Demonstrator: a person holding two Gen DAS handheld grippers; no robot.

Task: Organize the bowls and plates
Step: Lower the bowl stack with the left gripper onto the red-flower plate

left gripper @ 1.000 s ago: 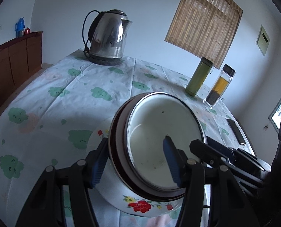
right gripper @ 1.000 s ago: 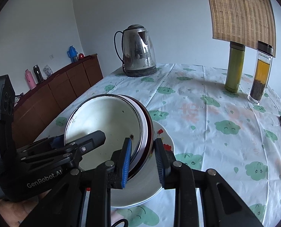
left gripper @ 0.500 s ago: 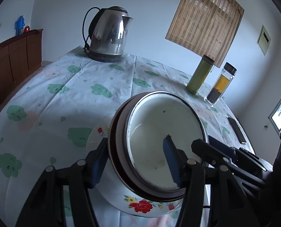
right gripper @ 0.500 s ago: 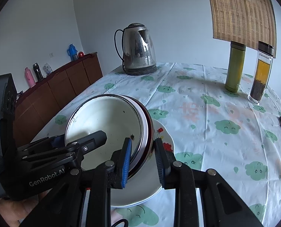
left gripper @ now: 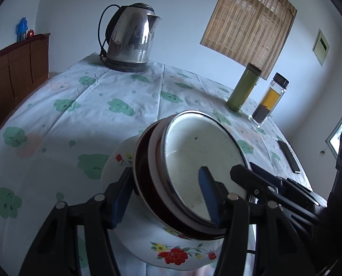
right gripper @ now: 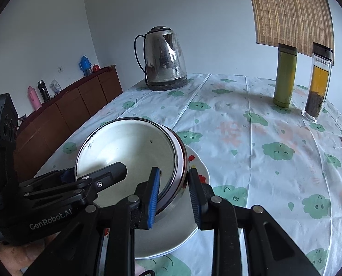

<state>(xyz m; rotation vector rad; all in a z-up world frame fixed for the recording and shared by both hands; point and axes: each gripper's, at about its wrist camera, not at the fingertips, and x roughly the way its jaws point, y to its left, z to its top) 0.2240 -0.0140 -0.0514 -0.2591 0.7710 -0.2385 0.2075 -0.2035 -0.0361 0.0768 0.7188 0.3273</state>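
We hold a nested bowl stack (left gripper: 194, 174) tilted over a floral plate (left gripper: 171, 250), lower centre of both views. We count three bowls by their rims in the left view: a white inner bowl (right gripper: 127, 151), a pale middle one, and a dark red outer bowl (left gripper: 145, 179).

The left gripper (left gripper: 166, 195) straddles the whole stack at the near rim, one blue pad against the dark outer wall, the other inside the white bowl, so it is clamped on the stack. The right gripper (right gripper: 174, 191) has its jaws narrow around the stack's right rim, one pad inside the white bowl, one outside; a small gap shows at the outer pad, so we cannot tell if it presses.

Our guess at why: two grips on opposite sides stop the tilted stack sliding apart while it goes onto the plate.

We see one plate for sure; the right view hints at a second rim under it, unclear. Also one kettle (right gripper: 164, 59) at upper centre, and two bottles at right: a green flask (right gripper: 285, 76) and a clear tea bottle (right gripper: 318, 80). All sit on one table with a cloud-print cloth (right gripper: 251, 138).
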